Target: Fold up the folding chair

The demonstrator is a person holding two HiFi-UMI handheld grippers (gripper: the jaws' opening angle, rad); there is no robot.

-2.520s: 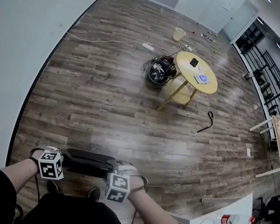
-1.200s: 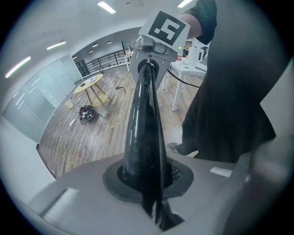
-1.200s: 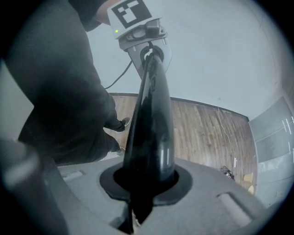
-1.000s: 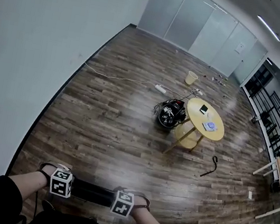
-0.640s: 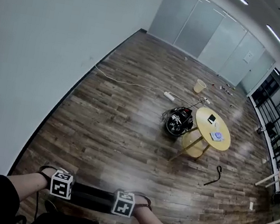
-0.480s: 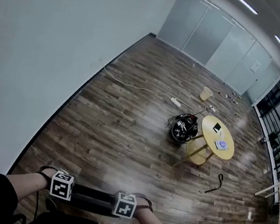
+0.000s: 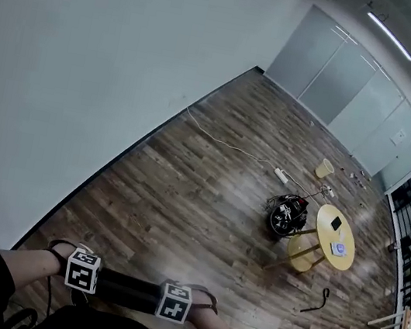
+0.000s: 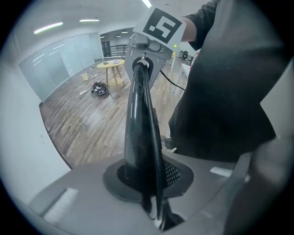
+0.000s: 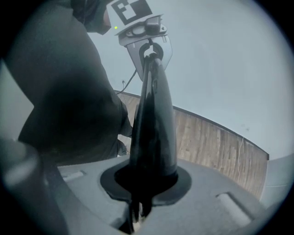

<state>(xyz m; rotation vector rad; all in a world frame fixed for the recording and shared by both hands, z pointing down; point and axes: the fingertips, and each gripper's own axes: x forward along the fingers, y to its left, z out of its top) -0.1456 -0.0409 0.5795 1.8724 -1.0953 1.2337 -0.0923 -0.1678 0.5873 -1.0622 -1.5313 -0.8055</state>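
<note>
Left gripper (image 8: 154,215) jaws clamped on black folding chair (image 7: 126,291), right gripper (image 9: 137,213) clamped further along same bar; bar spans between both marker cubes, close to person's body, above wood floor (image 7: 207,199); white wall (image 7: 90,61) left, yellow round table (image 7: 333,239) well apart

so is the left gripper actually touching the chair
Touching. The left gripper view shows the left gripper clamped onto the folding chair: its black bar runs straight into the closed fingers with no gap.
</note>
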